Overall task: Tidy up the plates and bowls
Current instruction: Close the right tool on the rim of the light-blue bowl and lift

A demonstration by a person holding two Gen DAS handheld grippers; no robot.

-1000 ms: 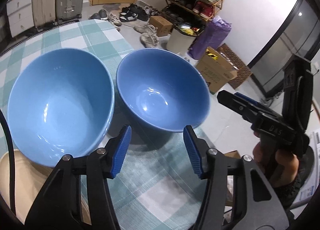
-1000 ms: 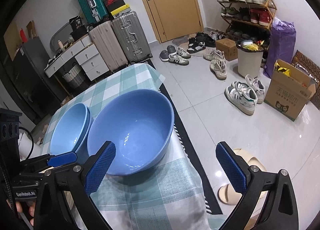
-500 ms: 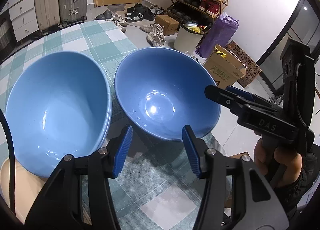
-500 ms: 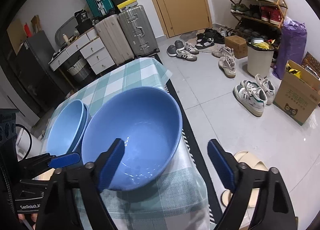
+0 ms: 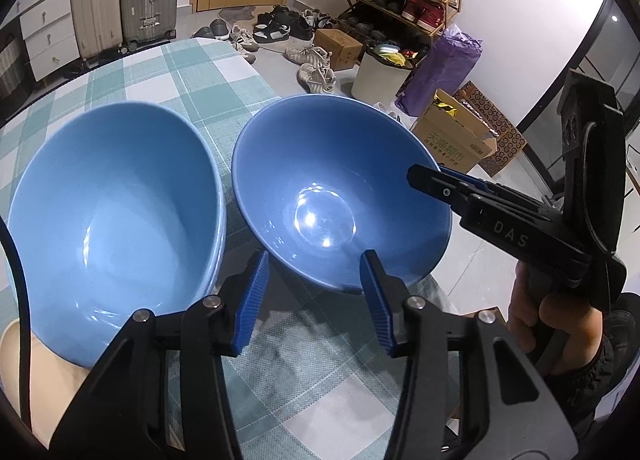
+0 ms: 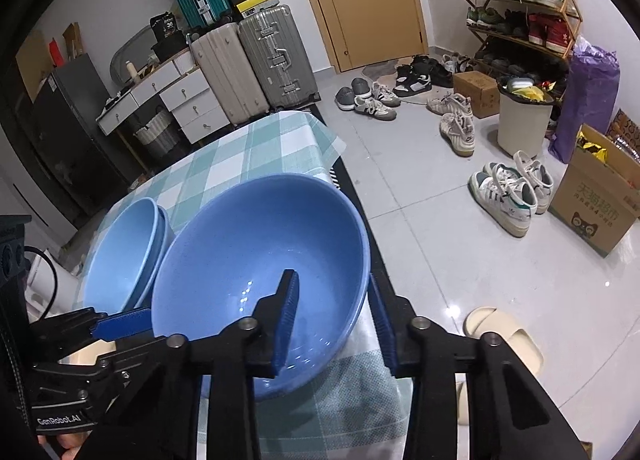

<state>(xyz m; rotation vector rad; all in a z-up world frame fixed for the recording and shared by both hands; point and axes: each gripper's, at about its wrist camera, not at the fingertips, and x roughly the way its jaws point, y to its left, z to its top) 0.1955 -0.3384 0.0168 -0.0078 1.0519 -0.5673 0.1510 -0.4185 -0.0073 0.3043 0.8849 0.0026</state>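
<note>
A darker blue bowl (image 5: 340, 196) stands near the table's right edge; it fills the middle of the right wrist view (image 6: 260, 284). Beside it on the left is a stack of two lighter blue bowls (image 5: 116, 220), also in the right wrist view (image 6: 124, 256). My right gripper (image 6: 336, 320) straddles the dark bowl's near rim, one finger inside and one outside, narrowed around the wall. It shows from the side in the left wrist view (image 5: 448, 188). My left gripper (image 5: 312, 296) is open and empty, just in front of the dark bowl.
The table has a green checked cloth (image 5: 192, 72). A cream plate edge (image 5: 36, 372) lies under the light stack at lower left. The table's right edge (image 6: 360, 196) drops to a tiled floor with shoes, a slipper (image 6: 504, 336) and boxes.
My right gripper moved forward onto the dark bowl's rim and its jaws narrowed from wide open to close around the wall. My left gripper stayed open in front of the bowl.
</note>
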